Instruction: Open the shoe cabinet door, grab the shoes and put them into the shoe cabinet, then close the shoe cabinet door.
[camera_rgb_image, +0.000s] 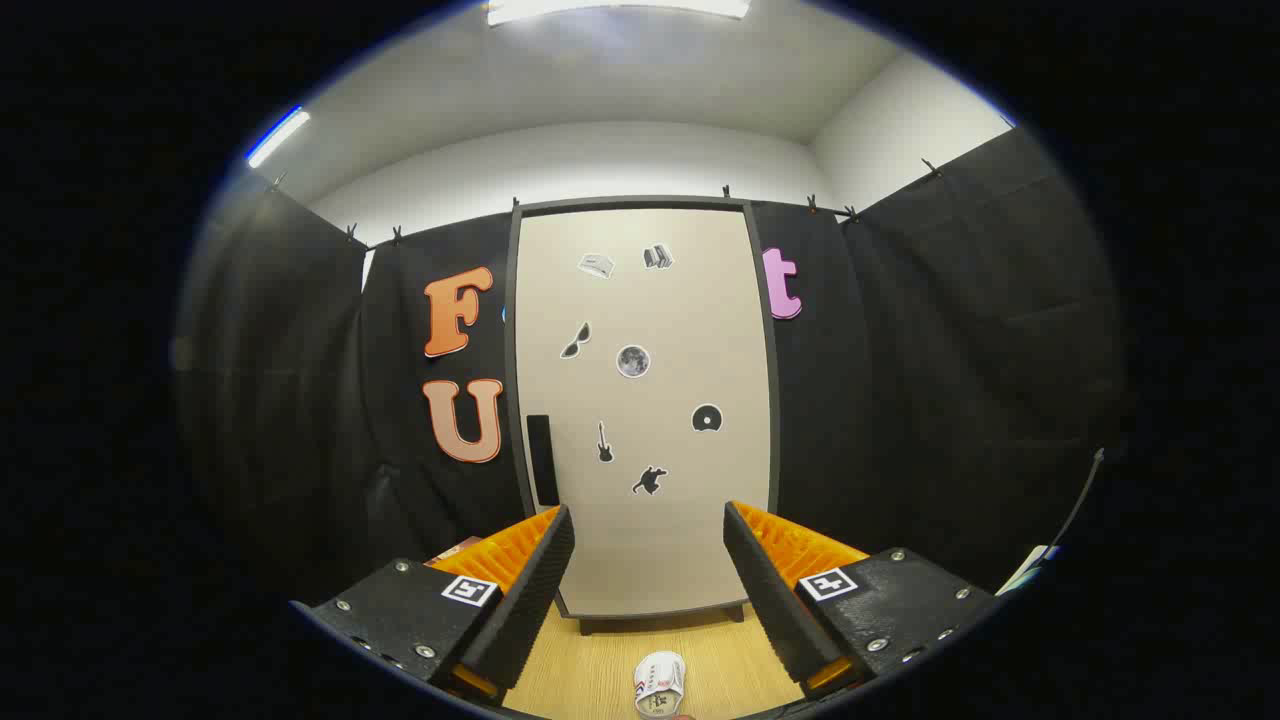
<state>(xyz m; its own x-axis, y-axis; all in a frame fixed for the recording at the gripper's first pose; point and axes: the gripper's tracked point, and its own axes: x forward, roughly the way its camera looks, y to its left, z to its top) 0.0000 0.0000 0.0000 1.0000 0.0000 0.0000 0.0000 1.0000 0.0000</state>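
The gripper (648, 560) is held level, facing the closed cabinet door (645, 400), jaws spread wide with nothing between them. A shoe (659, 684) lies on the wooden floor (600, 665) between the fingers, well short of the cabinet.

The gripper (648, 560) is held level and points straight ahead, toward twelve o'clock. Its two fingers (530, 590) stand wide apart, one at about seven o'clock and the other at five, with nothing pressed between them.
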